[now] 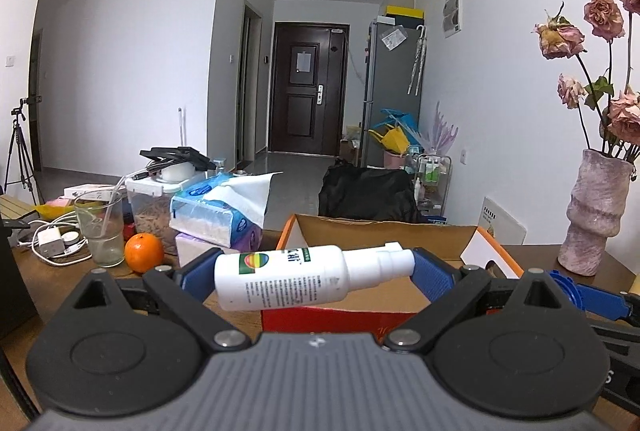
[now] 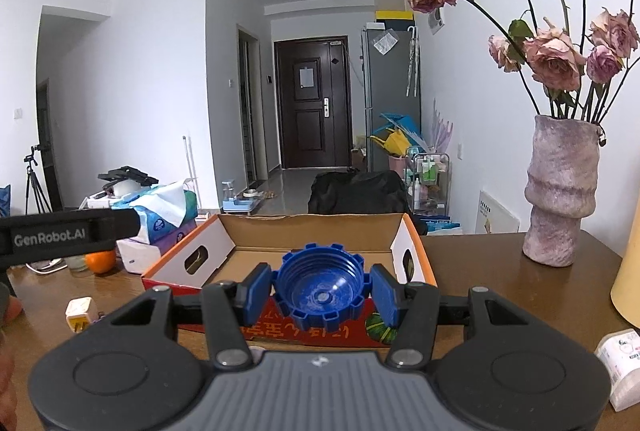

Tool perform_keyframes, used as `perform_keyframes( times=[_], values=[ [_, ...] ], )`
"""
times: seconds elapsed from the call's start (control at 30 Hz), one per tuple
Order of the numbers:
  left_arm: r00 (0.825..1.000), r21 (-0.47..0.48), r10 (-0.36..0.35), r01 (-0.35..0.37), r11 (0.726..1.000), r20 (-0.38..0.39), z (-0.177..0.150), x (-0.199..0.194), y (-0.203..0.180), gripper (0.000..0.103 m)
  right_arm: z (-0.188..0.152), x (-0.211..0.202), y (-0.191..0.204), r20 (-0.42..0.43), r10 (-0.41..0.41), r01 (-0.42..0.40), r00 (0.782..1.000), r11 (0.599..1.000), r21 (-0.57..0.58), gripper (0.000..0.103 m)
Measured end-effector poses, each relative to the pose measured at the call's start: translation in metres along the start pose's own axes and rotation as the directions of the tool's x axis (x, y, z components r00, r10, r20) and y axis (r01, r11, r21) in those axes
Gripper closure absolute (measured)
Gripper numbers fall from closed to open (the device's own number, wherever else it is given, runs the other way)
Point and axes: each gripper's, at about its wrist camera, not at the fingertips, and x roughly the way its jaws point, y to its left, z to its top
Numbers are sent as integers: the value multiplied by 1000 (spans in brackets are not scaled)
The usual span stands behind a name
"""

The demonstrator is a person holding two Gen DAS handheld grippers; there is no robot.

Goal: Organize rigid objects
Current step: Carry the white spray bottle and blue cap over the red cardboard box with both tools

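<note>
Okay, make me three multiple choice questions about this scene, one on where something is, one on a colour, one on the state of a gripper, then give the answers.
1. Where is the orange?
A. inside the cardboard box
B. on the table beside the drinking glass
C. in the vase

2. What colour is the ridged cap?
A. blue
B. red
C. white

3. What is the left hand-held gripper doing?
A. open with nothing in it
B. shut on the cap
C. shut on the white spray bottle

Answers:
1 B, the orange sits on the table next to the drinking glass.
2 A, the cap held by the right hand-held gripper before the cardboard box is blue.
3 C, its pads press both ends of the white spray bottle, held sideways.
</note>
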Motion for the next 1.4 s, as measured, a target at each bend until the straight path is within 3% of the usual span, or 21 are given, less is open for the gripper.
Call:
perform_keyframes(
  times=[0.97, 1.4],
  values=[
    [998, 88, -58, 58, 994, -5, 28, 86, -18, 4, 28, 88, -15, -17, -60, 60, 998, 998, 7, 50],
    [997, 100, -55, 60, 993, -55, 32, 134, -22, 4, 29, 130, -21, -57, -82, 82, 995, 997, 0, 50]
  ],
)
